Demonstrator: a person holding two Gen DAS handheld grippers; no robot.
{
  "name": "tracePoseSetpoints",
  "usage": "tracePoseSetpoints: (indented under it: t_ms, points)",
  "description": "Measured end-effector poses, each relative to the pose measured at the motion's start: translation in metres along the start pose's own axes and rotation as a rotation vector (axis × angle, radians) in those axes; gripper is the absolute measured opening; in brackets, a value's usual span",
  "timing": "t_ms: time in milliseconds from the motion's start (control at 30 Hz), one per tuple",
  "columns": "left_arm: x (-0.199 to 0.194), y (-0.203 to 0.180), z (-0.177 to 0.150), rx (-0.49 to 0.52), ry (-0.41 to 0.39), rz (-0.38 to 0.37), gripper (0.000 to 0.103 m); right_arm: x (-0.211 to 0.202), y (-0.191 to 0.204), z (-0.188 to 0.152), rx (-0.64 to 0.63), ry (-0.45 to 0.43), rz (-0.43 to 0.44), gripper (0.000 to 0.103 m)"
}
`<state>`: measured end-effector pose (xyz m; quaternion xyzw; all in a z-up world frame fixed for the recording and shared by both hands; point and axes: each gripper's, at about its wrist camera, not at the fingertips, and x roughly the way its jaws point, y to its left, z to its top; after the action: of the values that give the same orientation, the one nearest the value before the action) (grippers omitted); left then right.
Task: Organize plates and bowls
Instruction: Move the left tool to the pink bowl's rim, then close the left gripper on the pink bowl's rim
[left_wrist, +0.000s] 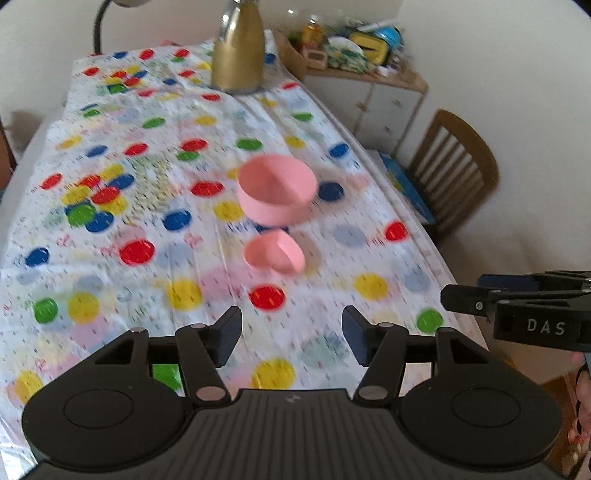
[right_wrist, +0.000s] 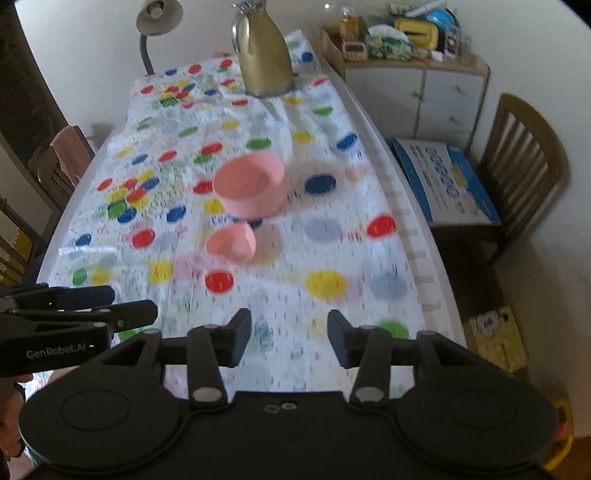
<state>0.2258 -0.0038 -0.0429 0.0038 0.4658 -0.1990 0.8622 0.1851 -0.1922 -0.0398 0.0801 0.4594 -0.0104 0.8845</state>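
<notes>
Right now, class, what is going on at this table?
A person holds a gripper in each hand above a table with a spotted cloth. The left gripper and right gripper are both open and hold nothing. Ahead of them a large pink bowl and a small pink bowl stand on the cloth, close together, not stacked. A gold jug stands at the far end.

Before me stretches a long table (right_wrist: 373, 122) under a white cloth (right_wrist: 258, 295) dotted red, blue, yellow and green. A gold jug (right_wrist: 264, 59) stands at its far end, beside a gooseneck lamp (right_wrist: 159, 16). Against the pale wall, a cluttered white cabinet (right_wrist: 421, 92); nearby, a slatted wooden chair (right_wrist: 524, 155).
</notes>
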Motion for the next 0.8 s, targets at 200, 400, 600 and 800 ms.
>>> tracePoseSetpoints:
  t_ms: [200, 400, 600, 800]
  points:
    - [0.015, 0.011, 0.026, -0.071, -0.029, 0.048, 0.063, 0.020, -0.001, 0.036, -0.041, -0.021, 0.018, 0.067]
    - [0.033, 0.016, 0.051, -0.132, -0.056, 0.086, 0.076, 0.041, -0.004, 0.072, -0.095, -0.066, 0.023, 0.086]
    - [0.060, 0.018, 0.073, -0.171, -0.052, 0.149, 0.078, 0.065, -0.003, 0.099, -0.154, -0.112, 0.030, 0.102]
    - [0.092, 0.024, 0.090, -0.196, -0.039, 0.212, 0.078, 0.102, -0.007, 0.121, -0.175, -0.091, 0.065, 0.103]
